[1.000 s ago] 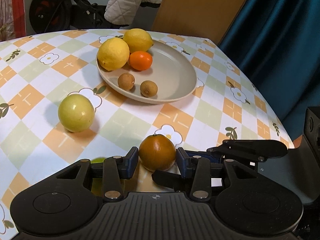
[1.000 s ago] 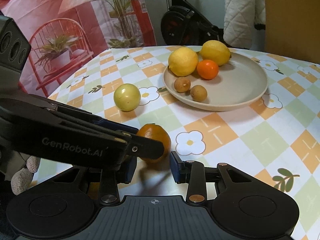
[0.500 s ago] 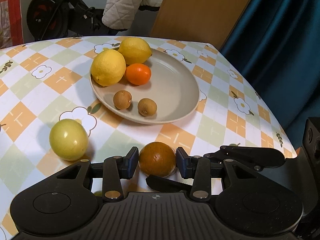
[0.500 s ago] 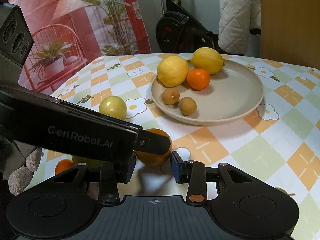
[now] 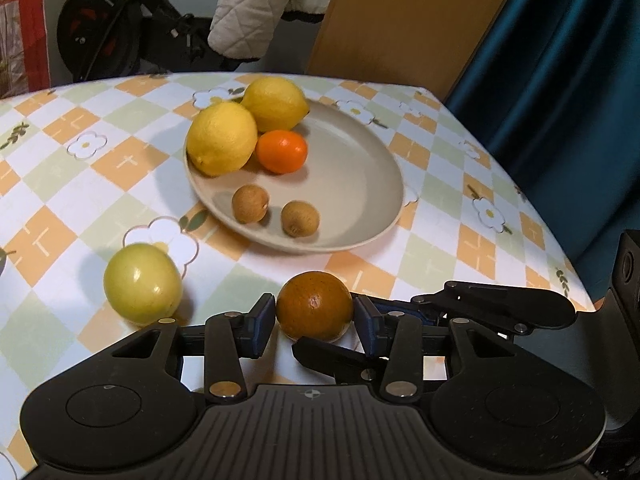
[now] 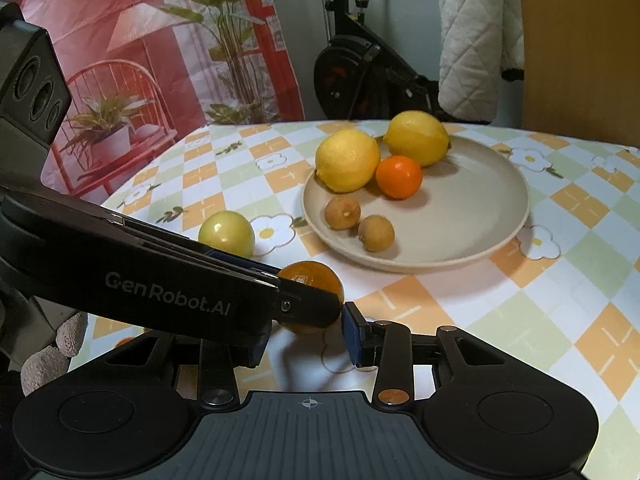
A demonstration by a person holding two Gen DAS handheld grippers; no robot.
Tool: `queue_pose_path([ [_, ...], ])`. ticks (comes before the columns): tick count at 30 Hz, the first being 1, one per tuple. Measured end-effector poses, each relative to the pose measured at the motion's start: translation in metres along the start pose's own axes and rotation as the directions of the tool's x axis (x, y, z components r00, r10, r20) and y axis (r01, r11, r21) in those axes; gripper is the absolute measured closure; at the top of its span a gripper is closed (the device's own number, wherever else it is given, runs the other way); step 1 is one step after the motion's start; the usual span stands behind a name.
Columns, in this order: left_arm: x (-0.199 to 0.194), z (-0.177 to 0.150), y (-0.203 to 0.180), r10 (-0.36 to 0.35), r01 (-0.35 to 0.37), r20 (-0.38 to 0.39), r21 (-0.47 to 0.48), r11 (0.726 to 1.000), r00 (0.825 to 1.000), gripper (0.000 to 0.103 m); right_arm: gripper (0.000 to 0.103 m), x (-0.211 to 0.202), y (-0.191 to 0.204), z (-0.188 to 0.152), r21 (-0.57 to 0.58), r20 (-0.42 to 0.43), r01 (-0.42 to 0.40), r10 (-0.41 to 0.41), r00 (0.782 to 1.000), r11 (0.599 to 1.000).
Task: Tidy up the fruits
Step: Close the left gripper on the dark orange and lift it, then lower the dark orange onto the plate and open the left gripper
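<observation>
While the left gripper [image 5: 314, 322] has its pads on either side of the dark orange [image 5: 315, 306], its jaws have just eased open a touch. Pads look to be against the peel on both sides, so I read it as gripped. Can't tell if the orange is on the checked tablecloth [image 5: 432, 256] or just above it.

Right gripper [image 6: 306, 340] sits just beside, at the orange's 4 o'clock. Narrow gap, nothing between the pads. Its left pad is partly hidden behind the left gripper's finger.

From the orange:
- beige plate [image 5: 360, 240] at 12, near but apart
- two lemons [image 5: 222, 138] touching at the plate's 10–11, a small bright orange [image 5: 282, 151] against them
- two small brown fruits [image 5: 250, 209] at the plate's 7, slightly apart
- yellow-green round fruit [image 5: 142, 284] on the cloth at 9, off the plate
</observation>
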State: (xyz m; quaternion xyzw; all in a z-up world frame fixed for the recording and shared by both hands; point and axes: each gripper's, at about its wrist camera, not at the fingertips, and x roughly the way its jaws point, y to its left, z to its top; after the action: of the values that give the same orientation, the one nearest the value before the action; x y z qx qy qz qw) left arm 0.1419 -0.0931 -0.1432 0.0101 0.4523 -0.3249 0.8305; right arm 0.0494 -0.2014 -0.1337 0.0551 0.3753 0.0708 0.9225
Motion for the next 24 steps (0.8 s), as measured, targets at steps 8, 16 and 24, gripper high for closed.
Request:
queue_pose_path([
  [8, -0.002, 0.025, -0.018, -0.03, 0.028, 0.053, 0.033, 0.999, 0.998, 0.058, 0.068, -0.018, -0.013, 0.017, -0.011, 0.076, 0.05, -0.049, 0.996, 0.999],
  [16, 0.019, 0.056, -0.026, -0.041, 0.04, 0.069, 0.02, 0.999, 0.997, 0.058, 0.068, -0.012, -0.039, 0.04, -0.029, 0.098, 0.096, -0.092, 0.991, 0.995],
  [24, 0.047, 0.076, -0.02, -0.014, 0.013, 0.044, 0.005, 1.0, 0.999, 0.058, 0.068, 0.016, -0.06, 0.057, -0.036, 0.069, 0.106, -0.103, 0.992, 0.994],
])
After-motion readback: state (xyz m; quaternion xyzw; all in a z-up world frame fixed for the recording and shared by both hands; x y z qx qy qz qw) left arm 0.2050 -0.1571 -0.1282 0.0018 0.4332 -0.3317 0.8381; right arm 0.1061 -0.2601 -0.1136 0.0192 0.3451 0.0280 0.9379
